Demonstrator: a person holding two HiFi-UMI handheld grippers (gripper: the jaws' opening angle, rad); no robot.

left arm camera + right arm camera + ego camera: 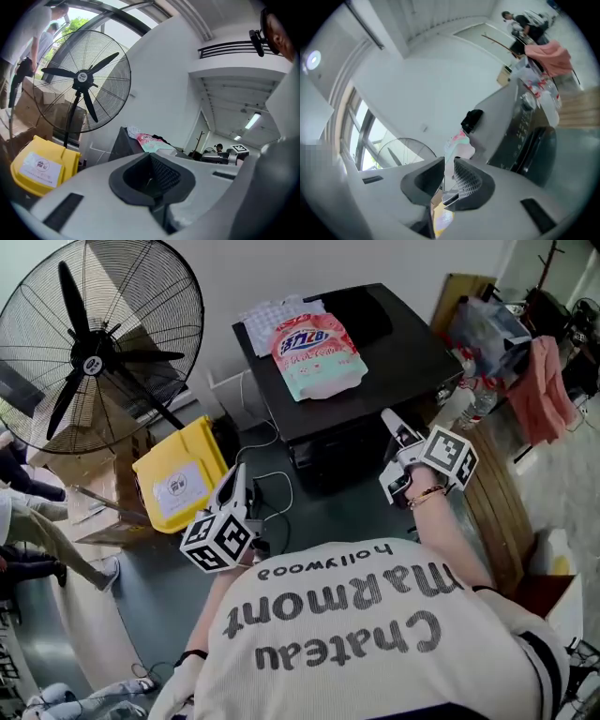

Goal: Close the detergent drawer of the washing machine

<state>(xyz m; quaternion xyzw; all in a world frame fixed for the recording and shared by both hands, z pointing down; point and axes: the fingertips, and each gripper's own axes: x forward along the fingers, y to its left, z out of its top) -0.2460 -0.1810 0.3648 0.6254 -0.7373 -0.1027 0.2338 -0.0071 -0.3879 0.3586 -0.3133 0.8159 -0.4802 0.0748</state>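
both grippers hover in front of the person's chest, short of the washing machine [356, 362], pointing roughly level at it. neither touches anything, so this reads as pre-approach or idle, can't say which. left gripper [236, 472] has its pads pressed together, nothing in them. right gripper [389, 418] shows a thin slit between its pads, empty, and only the far detergent bag [317, 354] shows through it.

the detergent drawer should be on the machine's dark front, which faces the person, but i can't pick it out or tell if it's open or closed. the bag lies flat on the lid beside a checked cloth [267, 320], probably parked there out of the way.

writing: shirt [375, 634] reads "chateau marmont hollywood". the bag has red-white lettering, too small to read. the yellow bin [180, 474], left by the fan [94, 343], carries a white label, unreadable.
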